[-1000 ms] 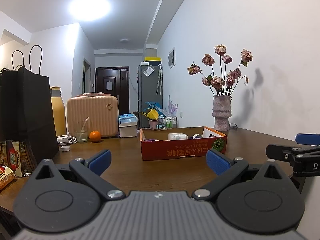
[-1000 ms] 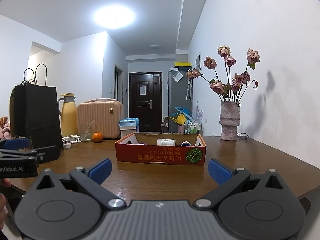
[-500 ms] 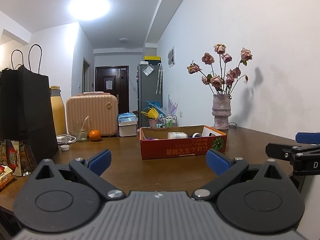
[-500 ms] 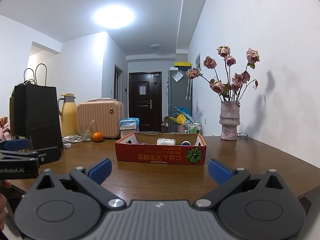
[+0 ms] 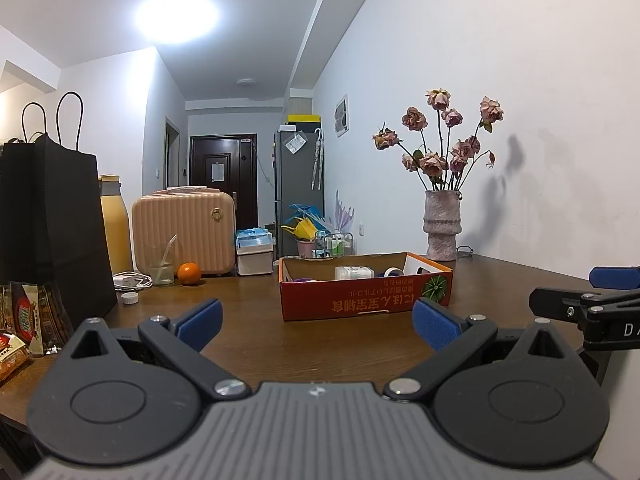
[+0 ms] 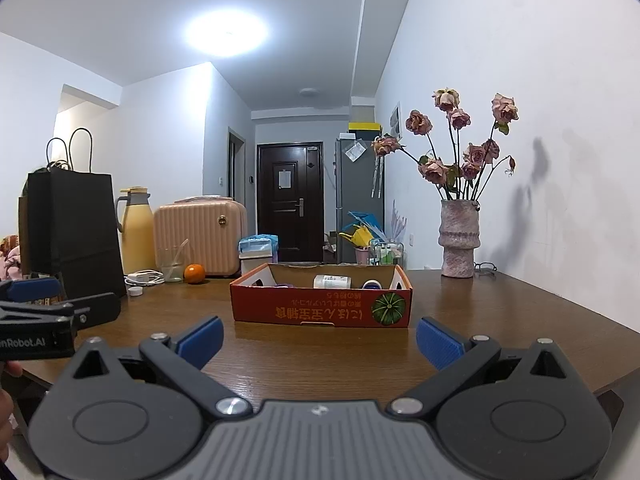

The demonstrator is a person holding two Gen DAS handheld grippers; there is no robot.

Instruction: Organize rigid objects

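Both tongs hover low over the desk's [image 6: 500, 312] near edge, the left gripper [image 5: 316, 322] and right gripper [image 6: 320, 338] spread wide with nothing between their blue pads. Ahead, mid-desk, sits the red cardboard box [image 6: 320, 312], holding a white bottle [image 6: 332, 281] and a tape roll [image 6: 371, 284]. A vase of dried roses [image 6: 459, 240] stands at the far right edge.

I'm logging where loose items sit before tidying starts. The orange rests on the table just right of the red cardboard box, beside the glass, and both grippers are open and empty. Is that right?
One detail is off: the orange sits left of the red cardboard box, not right, as the right wrist view shows. It is beside the glass, and the left gripper and right gripper are open and empty.
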